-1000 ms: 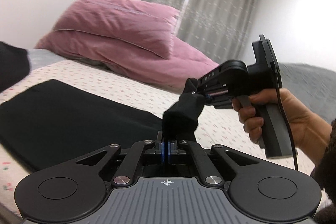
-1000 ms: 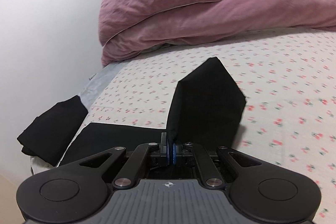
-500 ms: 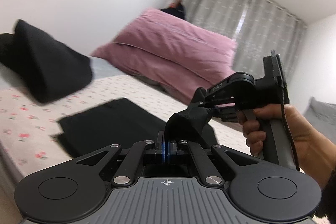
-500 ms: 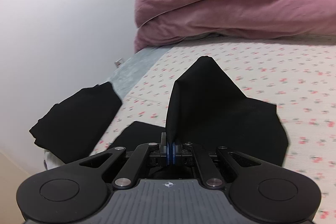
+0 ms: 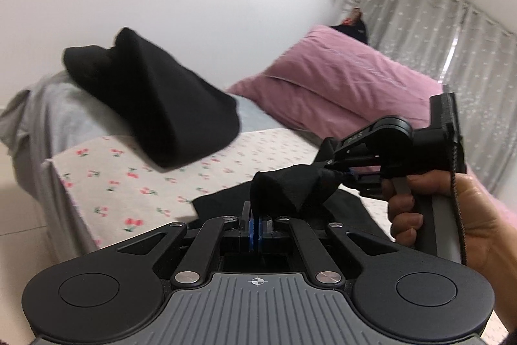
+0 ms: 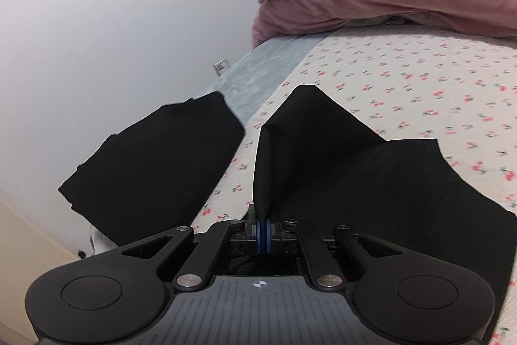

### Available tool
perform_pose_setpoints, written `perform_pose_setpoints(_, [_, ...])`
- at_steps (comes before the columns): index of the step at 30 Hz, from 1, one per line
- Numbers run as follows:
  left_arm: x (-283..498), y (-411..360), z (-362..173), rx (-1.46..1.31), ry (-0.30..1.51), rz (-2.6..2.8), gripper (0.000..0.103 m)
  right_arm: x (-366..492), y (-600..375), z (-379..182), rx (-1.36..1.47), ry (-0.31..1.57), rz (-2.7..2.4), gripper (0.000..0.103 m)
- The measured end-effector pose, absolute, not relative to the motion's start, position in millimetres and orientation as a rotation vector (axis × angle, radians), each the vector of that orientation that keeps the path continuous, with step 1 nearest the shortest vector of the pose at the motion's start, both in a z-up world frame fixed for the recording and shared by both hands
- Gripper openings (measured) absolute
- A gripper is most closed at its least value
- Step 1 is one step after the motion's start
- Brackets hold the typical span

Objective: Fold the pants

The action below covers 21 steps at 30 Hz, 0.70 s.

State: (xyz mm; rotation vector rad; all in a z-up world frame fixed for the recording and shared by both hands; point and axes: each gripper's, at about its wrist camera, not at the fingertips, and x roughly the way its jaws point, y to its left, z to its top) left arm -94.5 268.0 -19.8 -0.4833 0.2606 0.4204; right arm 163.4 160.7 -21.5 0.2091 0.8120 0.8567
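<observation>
While both grippers, left and right, pinched black fabric pants, another folded black garment lay beside; only the left view showed grey curtains.

In the left wrist view, the folded garment lies on the bed at centre left, the pillows behind it at right. The pants sit at lower centre, pinched between the left tongs below and the right tongs at right.
</observation>
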Motion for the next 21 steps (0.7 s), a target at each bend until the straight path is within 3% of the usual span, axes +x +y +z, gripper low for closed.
perform_pose_setpoints(1, [-93,268,-20,-0.462,0.276,0.442,0.01,164,163,-21,0.21,0.811,0.863,0.02])
perform_pose_setpoints(2, [-91,268,-21,-0.447,0.285,0.454,0.011,164,163,-21,0.213,0.812,0.859,0.032])
perform_pose_setpoints(3, [-91,267,-21,-0.438,0.289,0.466,0.017,163,162,-20,0.218,0.815,0.85,0.052])
perform_pose_setpoints(5, [-90,263,-17,-0.376,0.289,0.474,0.04,159,159,-15,0.202,0.802,0.856,0.061])
perform_pose_setpoints(6, [-91,263,-14,-0.357,0.277,0.471,0.063,155,157,-11,0.167,0.786,0.864,0.062])
perform_pose_setpoints(7, [-91,262,-10,-0.338,0.266,0.462,0.077,150,156,-8,0.125,0.771,0.867,0.063])
perform_pose_setpoints(14, [-61,280,10,-0.254,0.386,0.348,0.089,118,119,3,-0.058,0.693,0.801,0.09])
perform_pose_setpoints(21, [-15,303,6,-0.211,0.552,0.244,0.095,107,76,-10,-0.059,0.69,0.701,0.103])
